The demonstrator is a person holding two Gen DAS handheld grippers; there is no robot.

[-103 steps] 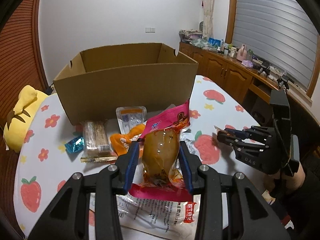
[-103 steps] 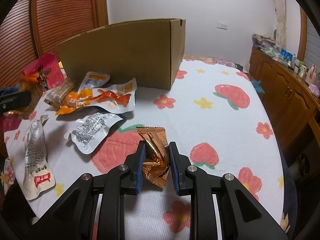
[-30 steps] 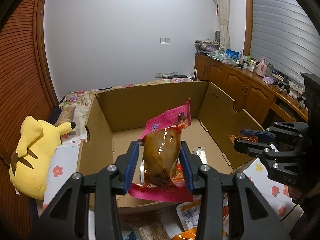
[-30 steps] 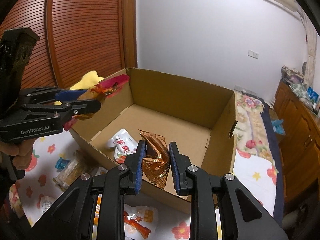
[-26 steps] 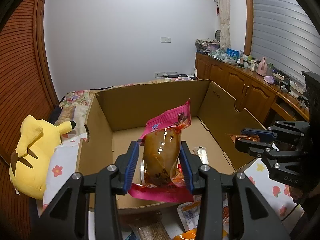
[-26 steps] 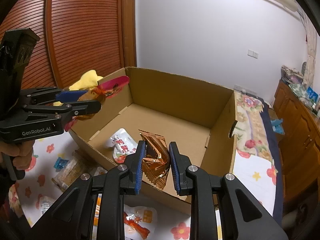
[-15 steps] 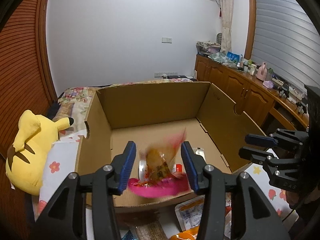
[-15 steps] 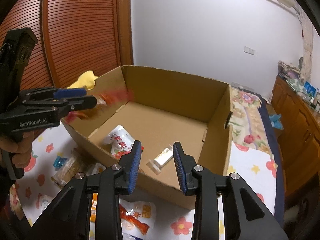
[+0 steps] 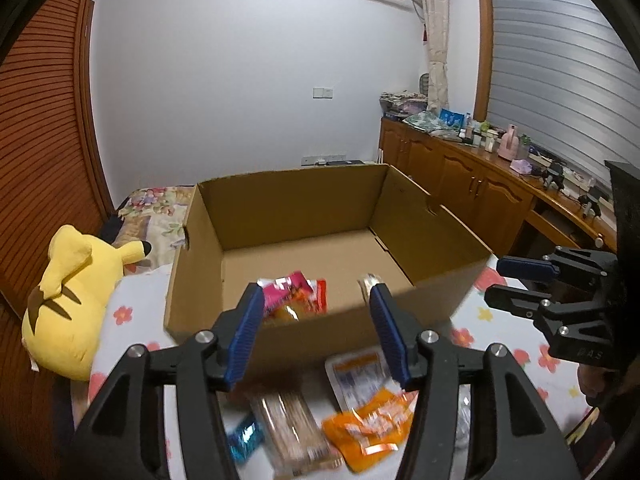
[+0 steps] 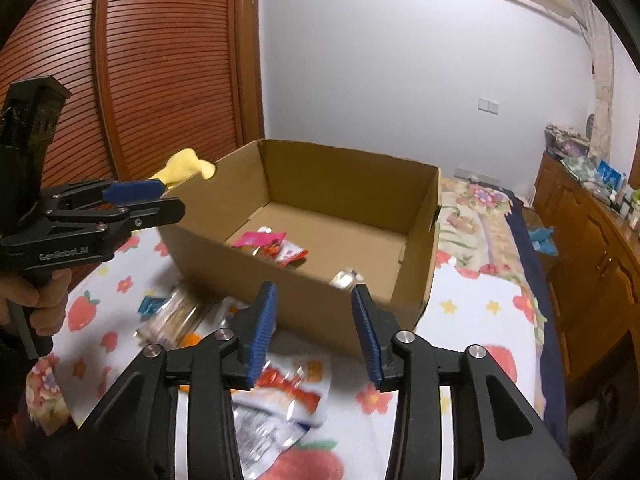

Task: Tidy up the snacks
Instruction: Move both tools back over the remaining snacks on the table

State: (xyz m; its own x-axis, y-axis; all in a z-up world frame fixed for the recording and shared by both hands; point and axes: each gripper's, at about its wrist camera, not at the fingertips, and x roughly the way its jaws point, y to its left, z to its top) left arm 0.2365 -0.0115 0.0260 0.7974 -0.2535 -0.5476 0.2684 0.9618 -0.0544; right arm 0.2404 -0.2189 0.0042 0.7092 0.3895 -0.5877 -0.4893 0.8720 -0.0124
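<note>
Snack packets (image 9: 366,424) on the flowered cloth before the cardboard box (image 9: 208,300), thin, light, crinkly and slippery, best pinched flat across the sealed edge; left gripper (image 9: 316,334) and right gripper (image 10: 314,330) just opened, both empty.

A: What is the left gripper (image 9: 316,336) looking like up close?

B: Black angular linkage arms are carrying ribbed blue pads (image 9: 244,336), with silver screw heads shining at the pivots.

A: And the right gripper (image 10: 314,334)?

B: It is showing the same black frame, blue ribbed pads and round silver screws. White "GenRobot.AI" lettering is showing on the left one's side, above the hand (image 10: 38,300).
</note>
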